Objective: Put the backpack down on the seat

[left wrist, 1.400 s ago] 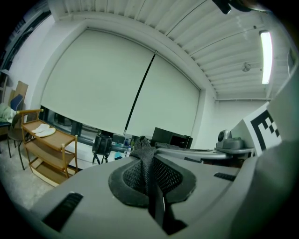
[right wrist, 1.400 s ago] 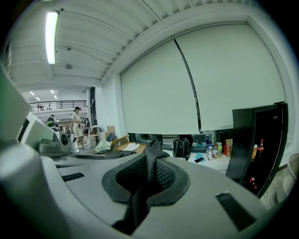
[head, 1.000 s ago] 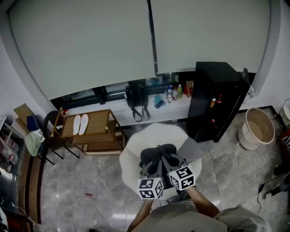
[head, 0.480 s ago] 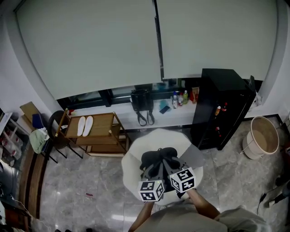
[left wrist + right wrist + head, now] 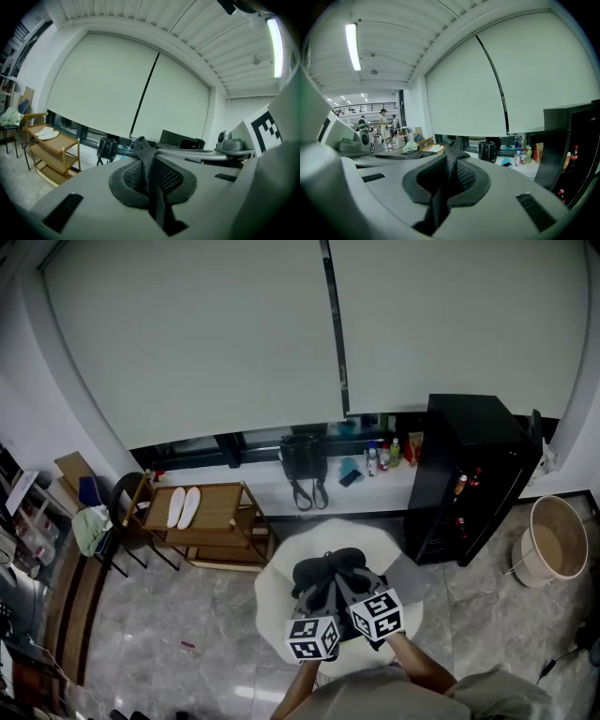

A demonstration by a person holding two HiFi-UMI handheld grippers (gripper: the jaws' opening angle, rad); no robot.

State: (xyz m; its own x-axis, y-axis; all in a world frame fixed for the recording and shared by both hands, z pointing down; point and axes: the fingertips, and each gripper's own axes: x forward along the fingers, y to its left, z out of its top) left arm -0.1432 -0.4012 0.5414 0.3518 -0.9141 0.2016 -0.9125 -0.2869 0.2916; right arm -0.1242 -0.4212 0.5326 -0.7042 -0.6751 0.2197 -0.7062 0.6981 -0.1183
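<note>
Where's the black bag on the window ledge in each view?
Head view: black bag, centre, on the ledge.
Left gripper view: left of centre, just left of the backpack strap.
Right gripper view: right of centre, left of the bottles.
Shared landmark: the dark seam between the two blinds; the bag sits just left of its foot.

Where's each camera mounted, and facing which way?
Head view: on the person's head, looking steeply down at the backpack over the white seat; forearms, left gripper and right gripper show.
Left gripper view: on the left gripper, looking along its fingers toward the window blind; fingers shut on a backpack strap.
Right gripper view: on the right gripper, same heading; fingers shut on a second strap.
Shared: all three show the black bag on the sill.
</note>
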